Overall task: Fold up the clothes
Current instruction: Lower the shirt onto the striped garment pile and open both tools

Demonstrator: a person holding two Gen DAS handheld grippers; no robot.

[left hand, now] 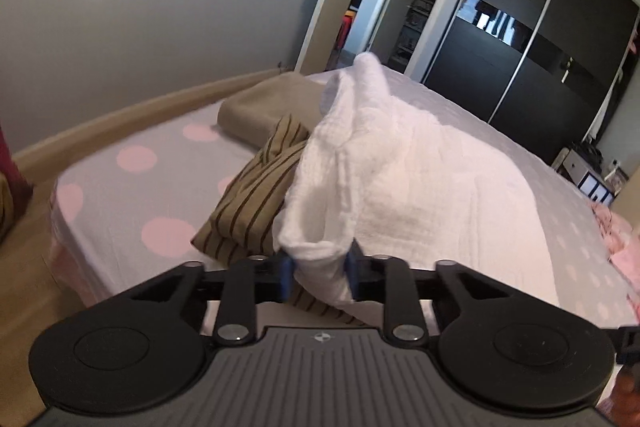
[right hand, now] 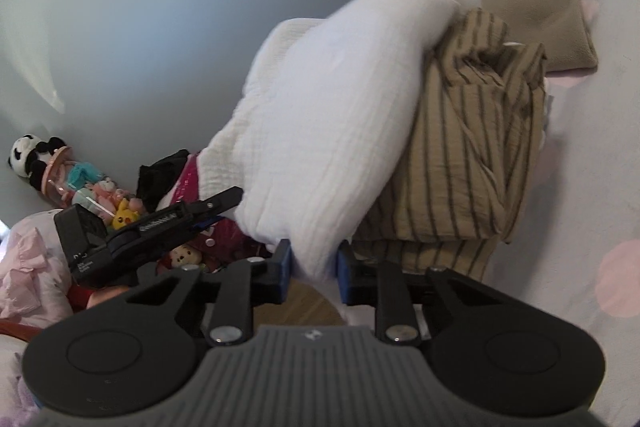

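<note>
A white crinkled garment [left hand: 400, 179] lies bunched on the bed, partly over a folded tan shirt with dark stripes [left hand: 256, 195]. My left gripper [left hand: 319, 273] is shut on the garment's near edge, its blue pads [left hand: 285, 275] pressing a fold of cloth. In the right wrist view the same white garment [right hand: 332, 115] rises in a hump beside the striped shirt [right hand: 472, 147]. My right gripper [right hand: 313, 269] is shut on another part of its edge. The left gripper [right hand: 160, 227] shows at the left of that view.
A folded beige garment [left hand: 264, 107] lies further back on the pale sheet with pink dots [left hand: 132, 187]. Dark sliding wardrobe doors [left hand: 520, 47] and an open doorway stand beyond the bed. Soft toys [right hand: 60, 171] and pink clothing [right hand: 32, 267] lie at the left.
</note>
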